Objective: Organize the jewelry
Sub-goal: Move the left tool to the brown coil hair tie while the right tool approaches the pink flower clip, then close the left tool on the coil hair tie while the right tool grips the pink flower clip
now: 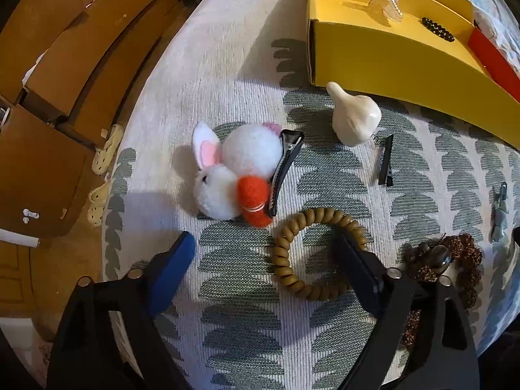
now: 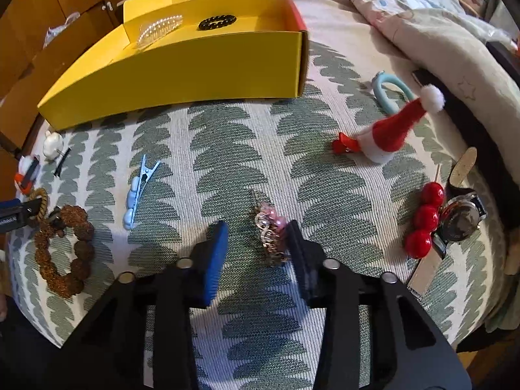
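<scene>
Jewelry lies scattered on a green-patterned cloth (image 2: 227,149) before a yellow box (image 2: 182,68). Right gripper (image 2: 256,243) has its jaws partly apart around a gold-and-pink hair clip (image 2: 269,234), which touches the right pad. Left gripper (image 1: 269,253) is spread wide, straddling one side of a brown spiral hair tie (image 1: 292,250).

Yellow box (image 2: 182,68): matt cardboard. Below it, tablecloth (image 2: 227,149): coarse woven cloth. Bunny clip (image 1: 234,175), left of box: fluffy plush w/ felt carrot. Red beads (image 2: 424,217), right: glossy plastic.
</scene>
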Demonstrator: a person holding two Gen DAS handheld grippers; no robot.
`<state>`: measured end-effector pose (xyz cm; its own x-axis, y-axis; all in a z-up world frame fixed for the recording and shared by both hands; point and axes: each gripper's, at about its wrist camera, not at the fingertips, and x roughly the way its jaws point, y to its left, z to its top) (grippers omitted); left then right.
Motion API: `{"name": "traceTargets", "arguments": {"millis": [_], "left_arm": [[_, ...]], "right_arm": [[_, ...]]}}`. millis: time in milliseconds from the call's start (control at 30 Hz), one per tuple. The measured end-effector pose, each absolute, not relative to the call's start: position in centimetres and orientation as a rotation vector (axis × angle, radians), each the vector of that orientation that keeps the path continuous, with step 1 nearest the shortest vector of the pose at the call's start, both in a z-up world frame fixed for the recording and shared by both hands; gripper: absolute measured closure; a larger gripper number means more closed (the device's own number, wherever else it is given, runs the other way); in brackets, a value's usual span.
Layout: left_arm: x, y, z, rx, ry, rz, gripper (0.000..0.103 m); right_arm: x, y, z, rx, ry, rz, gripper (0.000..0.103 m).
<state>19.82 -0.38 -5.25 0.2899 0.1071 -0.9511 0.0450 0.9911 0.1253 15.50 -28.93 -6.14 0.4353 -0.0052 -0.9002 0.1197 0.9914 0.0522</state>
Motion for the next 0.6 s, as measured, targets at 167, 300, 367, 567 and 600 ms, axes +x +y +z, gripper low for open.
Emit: {"name": "traceTargets", "arguments": {"millis": [167,300,367,567,600], "left_arm": [[19.7,-0.9,-5.0,0.144,1.269,0.022,0.030],[19.7,-1.0,-4.7,0.133,1.267,0.002,0.039],[19.6,-1.0,-4.5,0.131,1.262,0.001,0.046],[19.5,-0.7,-4.2,0.133,1.253,-0.008,0.061],[19.5,-0.6,-4.2,0.130,1.254,-0.011,0.063]], "right_arm": [[15.2,-29.9,-6.1,0.159,1.118,-0.070,0.081],[15.1,-30.2,-6.0,0.176,1.118,-0.069,0.084],[15.0,-30.2,-5.9,0.185,1.118,-0.067,0.084],[14.8,-30.3,-5.8,0.195,1.118,-0.062,0.084],[14.8,-30.4,-5.8,0.202,1.117,-0.060,0.084]]}}
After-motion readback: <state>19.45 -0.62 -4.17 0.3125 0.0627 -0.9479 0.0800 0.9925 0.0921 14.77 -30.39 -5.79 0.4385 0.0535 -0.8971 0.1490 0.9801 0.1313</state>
